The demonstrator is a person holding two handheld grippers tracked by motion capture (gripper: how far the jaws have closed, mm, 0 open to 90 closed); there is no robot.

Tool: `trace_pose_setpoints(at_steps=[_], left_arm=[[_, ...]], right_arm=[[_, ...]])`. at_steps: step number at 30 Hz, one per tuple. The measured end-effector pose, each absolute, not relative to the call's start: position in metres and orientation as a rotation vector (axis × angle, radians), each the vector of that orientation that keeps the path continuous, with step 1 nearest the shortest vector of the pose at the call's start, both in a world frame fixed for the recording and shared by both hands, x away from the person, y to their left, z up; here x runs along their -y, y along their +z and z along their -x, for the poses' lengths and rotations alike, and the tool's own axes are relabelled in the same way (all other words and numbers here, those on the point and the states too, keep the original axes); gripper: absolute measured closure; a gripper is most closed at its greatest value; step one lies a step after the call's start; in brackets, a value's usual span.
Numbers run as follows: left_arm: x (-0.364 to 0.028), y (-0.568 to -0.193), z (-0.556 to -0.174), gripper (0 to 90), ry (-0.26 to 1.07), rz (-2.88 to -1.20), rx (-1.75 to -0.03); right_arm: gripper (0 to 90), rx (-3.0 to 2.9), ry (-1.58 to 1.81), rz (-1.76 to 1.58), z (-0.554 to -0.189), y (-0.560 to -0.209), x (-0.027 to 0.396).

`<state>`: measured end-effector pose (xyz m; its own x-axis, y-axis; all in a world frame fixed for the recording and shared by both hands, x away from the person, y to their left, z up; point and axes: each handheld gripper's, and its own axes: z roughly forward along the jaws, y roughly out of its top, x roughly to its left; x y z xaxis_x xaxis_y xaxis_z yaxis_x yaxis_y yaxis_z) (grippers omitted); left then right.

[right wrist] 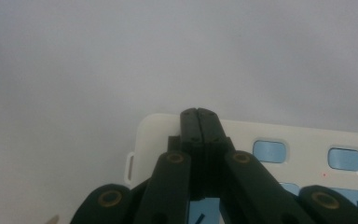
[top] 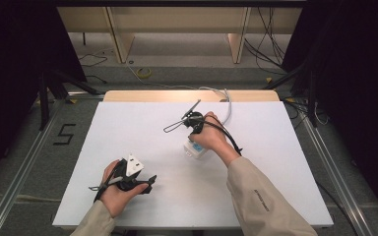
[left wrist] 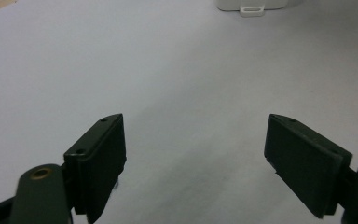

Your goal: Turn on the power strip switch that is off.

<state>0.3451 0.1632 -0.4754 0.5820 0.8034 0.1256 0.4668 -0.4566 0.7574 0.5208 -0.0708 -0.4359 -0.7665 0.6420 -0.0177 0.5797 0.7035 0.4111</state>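
White device (right wrist: 279, 140) lies half hidden under the pressed-together right claw (right wrist: 198, 112); left claw (left wrist: 193, 158) is spread.

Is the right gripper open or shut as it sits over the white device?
Shut: the right gripper has both black fingers pressed together with nothing between them, above the white device.

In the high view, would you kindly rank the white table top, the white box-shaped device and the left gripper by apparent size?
1. White table top, by far the largest.
2. Left gripper.
3. White box-shaped device, partly hidden under the right hand, so this last ranking is unsure.
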Motion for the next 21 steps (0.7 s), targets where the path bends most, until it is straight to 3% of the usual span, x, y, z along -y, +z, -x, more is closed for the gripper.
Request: trace_pose_setpoints(at_steps=[21], left_arm=[[-0.1625, -0.4750, -0.3446, 20.4, 0.630, -2.121, -1.001]], right_arm=[[90.0, -2.744, 0.567, -1.017, -0.5211, -0.4370, 0.0705]])
